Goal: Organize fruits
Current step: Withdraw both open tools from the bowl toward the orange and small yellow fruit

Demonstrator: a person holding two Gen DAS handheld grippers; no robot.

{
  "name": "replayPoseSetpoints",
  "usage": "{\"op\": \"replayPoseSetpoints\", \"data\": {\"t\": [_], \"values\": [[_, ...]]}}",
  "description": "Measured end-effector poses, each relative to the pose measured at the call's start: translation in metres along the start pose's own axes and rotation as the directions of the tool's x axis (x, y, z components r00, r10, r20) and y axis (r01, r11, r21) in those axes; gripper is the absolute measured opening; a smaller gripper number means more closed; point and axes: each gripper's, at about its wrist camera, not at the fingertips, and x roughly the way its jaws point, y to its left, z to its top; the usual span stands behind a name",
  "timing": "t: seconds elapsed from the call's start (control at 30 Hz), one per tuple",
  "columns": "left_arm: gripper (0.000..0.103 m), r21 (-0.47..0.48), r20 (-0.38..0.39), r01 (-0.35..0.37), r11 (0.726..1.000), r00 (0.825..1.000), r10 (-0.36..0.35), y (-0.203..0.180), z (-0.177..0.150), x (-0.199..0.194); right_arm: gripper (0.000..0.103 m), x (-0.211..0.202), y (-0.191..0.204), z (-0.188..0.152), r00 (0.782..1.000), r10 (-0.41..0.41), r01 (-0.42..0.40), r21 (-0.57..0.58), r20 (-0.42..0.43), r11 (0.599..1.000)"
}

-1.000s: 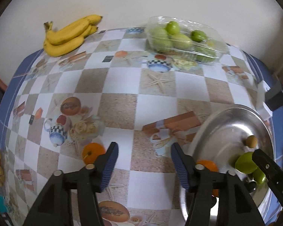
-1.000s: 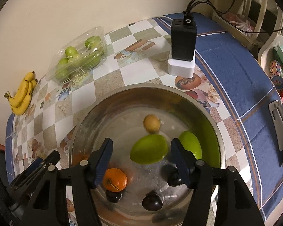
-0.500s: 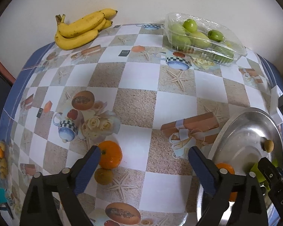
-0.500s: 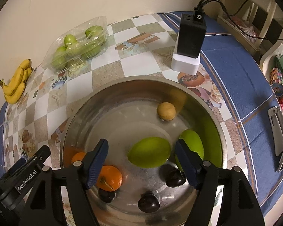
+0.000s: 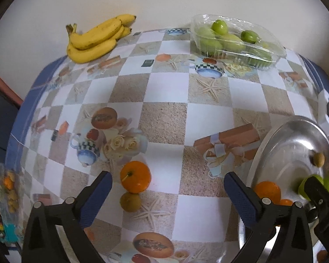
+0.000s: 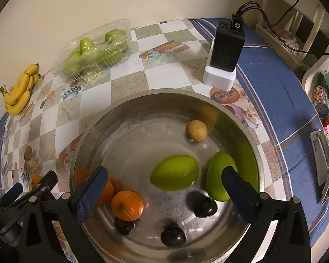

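My left gripper [image 5: 167, 182] hangs over the checked tablecloth, its jaws opening wide and touching nothing. An orange [image 5: 135, 179] and a small brownish fruit [image 5: 130, 201] lie on the cloth just inside its left finger. My right gripper [image 6: 164, 175] hovers over the steel bowl [image 6: 129, 107], jaws opening and holding nothing. In the bowl lie two green mangoes [image 6: 174, 173], two oranges [image 6: 127, 206], three dark plums [image 6: 200, 203] and a small tan fruit [image 6: 195, 130]. Bananas [image 5: 96, 38] and a clear tray of green fruits [image 5: 234, 40] sit by the wall.
A black charger on a white box [image 6: 227, 41] with cables stands beyond the bowl on the blue cloth border. Snack packets [image 5: 7, 188] lie at the table's left edge. A chair and boxes stand off the right side.
Both grippers' jaws have spread much wider. The left wrist view has shifted, so the orange and the small brownish fruit now show between its fingers.
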Motion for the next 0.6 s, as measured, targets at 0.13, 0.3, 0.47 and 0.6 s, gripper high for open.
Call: {"op": "replayPoseSetpoints", "data": {"t": [0.13,0.3,0.47,0.6], "values": [[0.103,0.015,-0.017,0.006,1.0,1.0,-0.006,-0.001,0.002,-0.002,0.103,-0.002,0.0,-0.002,1.0,0.026,-0.026,0.012,-0.009,1.0],[0.103,-0.036,-0.056,-0.018,0.999,0.998,0.016,0.001,0.014,-0.003,0.103,-0.009,0.001,-0.004,0.998,0.06,-0.06,0.029,-0.002,0.998],[0.103,-0.046,-0.06,-0.006,0.999,0.998,0.003,0.004,0.019,-0.008,0.103,-0.014,0.001,-0.003,0.998,0.063,-0.063,0.017,0.005,0.998],[0.103,-0.051,-0.067,-0.006,0.999,0.998,0.003,0.016,0.015,-0.008,0.103,-0.016,0.004,-0.004,0.998,0.066,-0.066,0.01,-0.005,0.998]]}}
